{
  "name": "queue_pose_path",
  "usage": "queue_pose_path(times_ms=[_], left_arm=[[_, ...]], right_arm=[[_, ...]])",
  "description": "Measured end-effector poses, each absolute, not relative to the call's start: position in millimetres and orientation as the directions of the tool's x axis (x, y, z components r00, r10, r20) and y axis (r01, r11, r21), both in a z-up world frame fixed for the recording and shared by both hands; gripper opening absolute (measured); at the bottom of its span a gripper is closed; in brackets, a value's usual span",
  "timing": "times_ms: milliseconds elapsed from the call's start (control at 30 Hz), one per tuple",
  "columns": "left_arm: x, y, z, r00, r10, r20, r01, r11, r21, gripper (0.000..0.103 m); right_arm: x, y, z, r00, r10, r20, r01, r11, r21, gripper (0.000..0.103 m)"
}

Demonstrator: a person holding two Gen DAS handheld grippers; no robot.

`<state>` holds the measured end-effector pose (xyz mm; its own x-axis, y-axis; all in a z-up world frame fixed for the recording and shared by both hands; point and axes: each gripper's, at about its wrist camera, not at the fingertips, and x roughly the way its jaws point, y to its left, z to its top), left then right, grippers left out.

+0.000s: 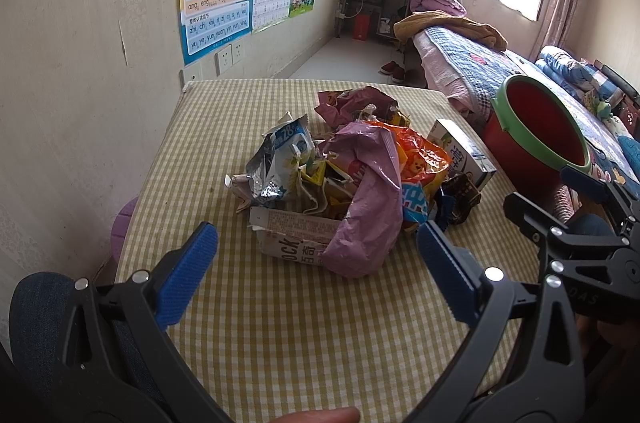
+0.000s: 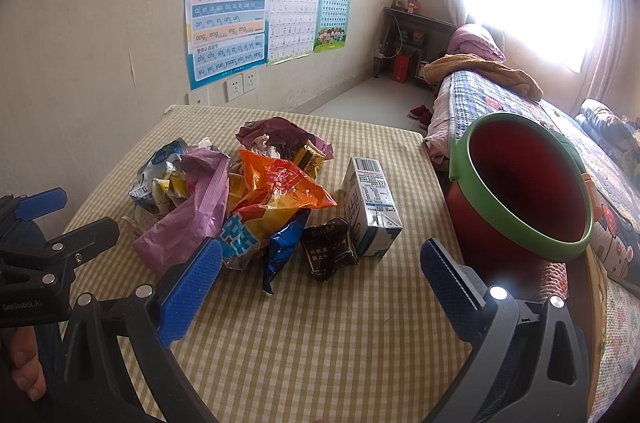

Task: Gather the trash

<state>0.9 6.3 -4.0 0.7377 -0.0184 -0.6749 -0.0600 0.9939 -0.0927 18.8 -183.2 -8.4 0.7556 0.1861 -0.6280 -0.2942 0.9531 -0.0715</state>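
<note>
**Both grippers open over the trash pile, bin at table's right edge**

Table [image 2: 320, 323] w/ yellow-white check cloth fills the lower half of both views, pushed against the wall under the pinyin posters [image 2: 228, 3]. Bed [image 2: 520, 111] runs along the right side, toward the window.

Red bin [image 2: 516, 223] w/ green rim sits just beside the table's right edge, mouth tilted toward the cams, nothing visible inside.

Trash pile [image 1: 340, 183] lies mid-table. Biggest piece: a pink-purple plastic bag [image 1: 368, 215] draped over the front. Next to it an orange snack bag [image 2: 280, 191], a silver-blue wrapper [image 1: 276, 159] on the pile's left, and a torn cardboard box [image 1: 292, 239] at the near edge, partly under the pink bag. White milk carton [image 2: 370, 207] lies on its side, right of the pile, between pile and bin. Smaller: blue foil wrapper [image 2: 284, 247] and dark brown wrapper [image 2: 330, 251], the latter touching the carton's near end.

Left gripper [image 1: 318, 275]: jaws spread wide, holding nothing, hovering near side of the pile. Right gripper [image 2: 320, 287]: jaws also released, nothing between pads, above bare cloth in front of the blue and brown wrappers.
</note>
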Motion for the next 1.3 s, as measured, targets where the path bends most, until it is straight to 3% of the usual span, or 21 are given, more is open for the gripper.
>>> queue_pose_path(times_ms=[967,1300], left_arm=[[3.4,12.8,-4.3,0.727,-0.021,-0.686,-0.081,0.99,-0.116,0.098],[17.6,9.5,-4.3,0.692,-0.088,-0.717,-0.043,0.986,-0.163,0.098]], right_arm=[[21.6,-184.6,-3.2,0.763,0.186,-0.619,-0.293,0.953,-0.074,0.096],[49.4,-197.9,-2.8,0.716,0.185,-0.673,-0.277,0.96,-0.032,0.096]])
